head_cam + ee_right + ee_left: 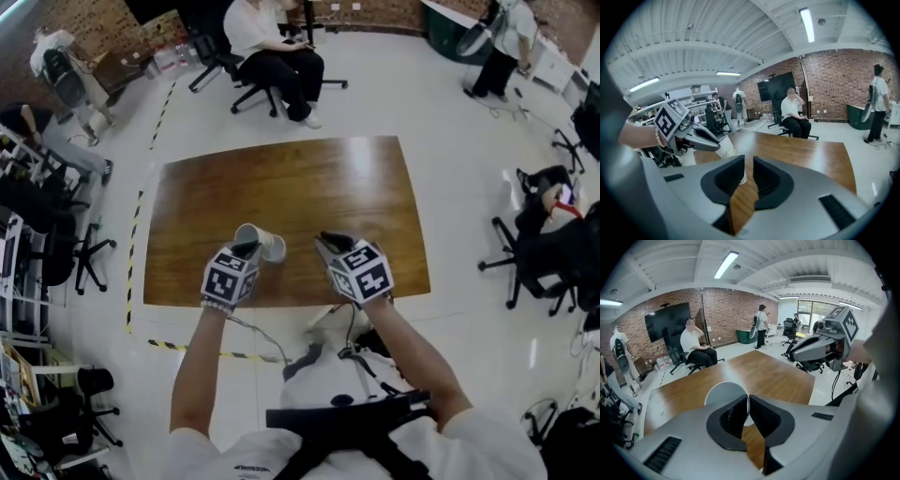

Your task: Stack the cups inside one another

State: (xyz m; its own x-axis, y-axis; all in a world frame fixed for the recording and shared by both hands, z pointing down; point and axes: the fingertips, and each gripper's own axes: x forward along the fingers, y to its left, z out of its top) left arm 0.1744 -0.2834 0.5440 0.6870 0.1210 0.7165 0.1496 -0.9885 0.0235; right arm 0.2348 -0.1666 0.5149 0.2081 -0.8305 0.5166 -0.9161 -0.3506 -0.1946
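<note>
Pinching the wall of a white cup (269, 243) at its rim, the left gripper (246, 249) has its jaws pressed nearly together and holds the cup tilted over the near part of the table (281, 183). The right gripper (330, 241) hovers near it on the right, jaws spread apart and gripping nothing.

Brick wall (731, 310), wooden table (309, 187), white floor (450, 112).
</note>
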